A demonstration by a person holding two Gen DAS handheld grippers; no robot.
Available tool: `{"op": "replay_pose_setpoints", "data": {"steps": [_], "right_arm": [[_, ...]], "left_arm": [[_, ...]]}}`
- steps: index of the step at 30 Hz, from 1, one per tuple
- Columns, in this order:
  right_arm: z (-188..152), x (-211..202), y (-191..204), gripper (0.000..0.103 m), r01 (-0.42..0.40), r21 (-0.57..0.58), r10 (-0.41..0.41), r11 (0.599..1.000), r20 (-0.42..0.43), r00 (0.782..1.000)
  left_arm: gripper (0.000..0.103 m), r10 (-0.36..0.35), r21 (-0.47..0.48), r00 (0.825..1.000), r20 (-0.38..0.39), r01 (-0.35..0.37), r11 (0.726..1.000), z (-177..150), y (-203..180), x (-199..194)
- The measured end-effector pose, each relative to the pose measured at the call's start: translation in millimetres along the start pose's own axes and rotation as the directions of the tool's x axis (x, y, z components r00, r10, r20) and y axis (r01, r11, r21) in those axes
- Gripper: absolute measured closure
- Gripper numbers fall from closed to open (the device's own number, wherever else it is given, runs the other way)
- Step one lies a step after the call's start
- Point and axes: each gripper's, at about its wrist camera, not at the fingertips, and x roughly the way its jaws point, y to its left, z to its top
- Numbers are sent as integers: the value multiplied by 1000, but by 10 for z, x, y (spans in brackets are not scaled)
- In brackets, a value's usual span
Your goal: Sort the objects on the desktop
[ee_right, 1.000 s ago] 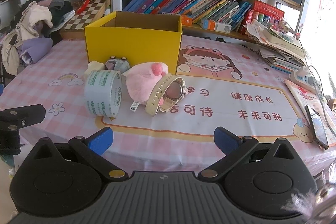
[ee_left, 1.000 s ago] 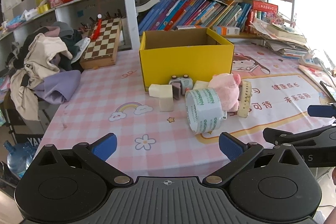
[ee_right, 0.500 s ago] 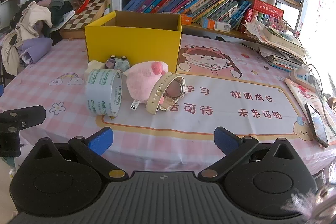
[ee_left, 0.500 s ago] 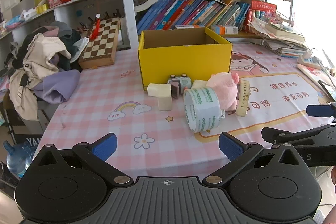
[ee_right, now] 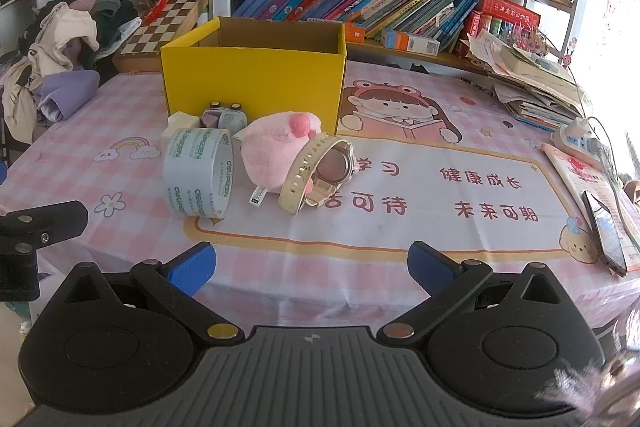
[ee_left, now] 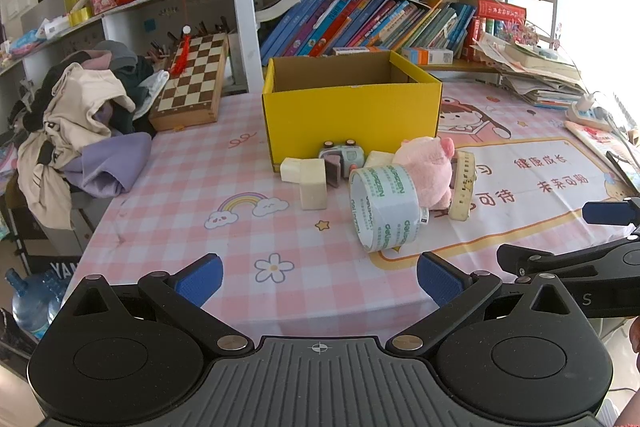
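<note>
Tape roll (ee_left: 383, 209) lies on its side on the tabletop (ee_left: 200, 195) before the yellow box (ee_left: 352, 115), ahead and slightly right of the left gripper (ee_left: 318, 277), the nearer one; both grippers' fingers are spread, empty.

Both cams drifted a bit vs 1 s ago: in left view the tape roll (ee_left: 386, 207) and yellow box (ee_left: 352, 115) sit slightly higher and left in frame; right view lifted slightly too. Objs themselves unmoved
</note>
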Motion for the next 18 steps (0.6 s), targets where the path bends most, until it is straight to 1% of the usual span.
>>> {"op": "replay_pose_setpoints", "data": {"steps": [18], "right_arm": [[18,23,82,0,7,-23,-7,1000,-3,1000]], "left_arm": [[0,-1,3,1000,-19,1,1000,-2,25,49]]}}
